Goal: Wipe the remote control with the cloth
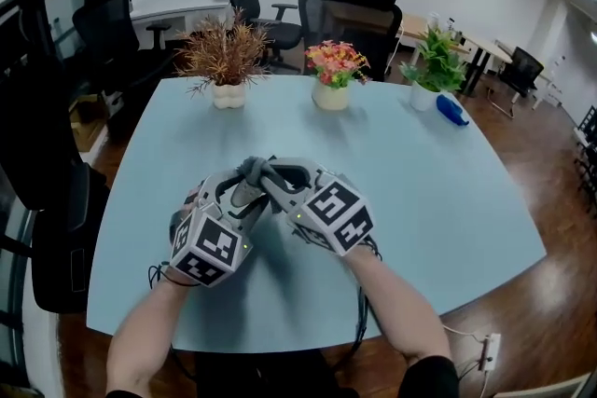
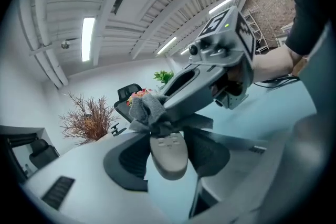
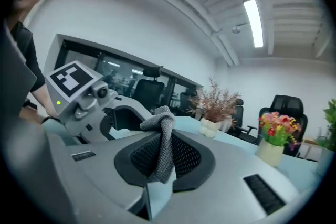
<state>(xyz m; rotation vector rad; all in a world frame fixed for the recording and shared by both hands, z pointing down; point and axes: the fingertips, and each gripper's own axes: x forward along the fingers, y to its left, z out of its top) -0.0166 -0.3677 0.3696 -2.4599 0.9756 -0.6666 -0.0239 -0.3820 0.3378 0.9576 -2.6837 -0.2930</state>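
Note:
Both grippers meet above the middle of the light blue table (image 1: 438,191). My left gripper (image 2: 168,157) is shut on a pale grey remote control (image 2: 169,150), which sticks out between its dark pads with the buttons facing the camera. A grey cloth (image 2: 146,108) is bunched over the remote's far end. My right gripper (image 3: 164,157) is shut on that cloth (image 3: 164,144), which hangs down between its pads. In the head view the cloth (image 1: 252,170) shows where the left gripper (image 1: 244,196) and right gripper (image 1: 272,182) touch tips; the remote is hidden there.
Along the table's far side stand a dried brown plant (image 1: 224,61), a pot of pink flowers (image 1: 333,75) and a green plant (image 1: 432,70), with a blue object (image 1: 451,111) next to it. Black office chairs (image 1: 350,9) stand behind. Cables (image 1: 359,322) hang at the near edge.

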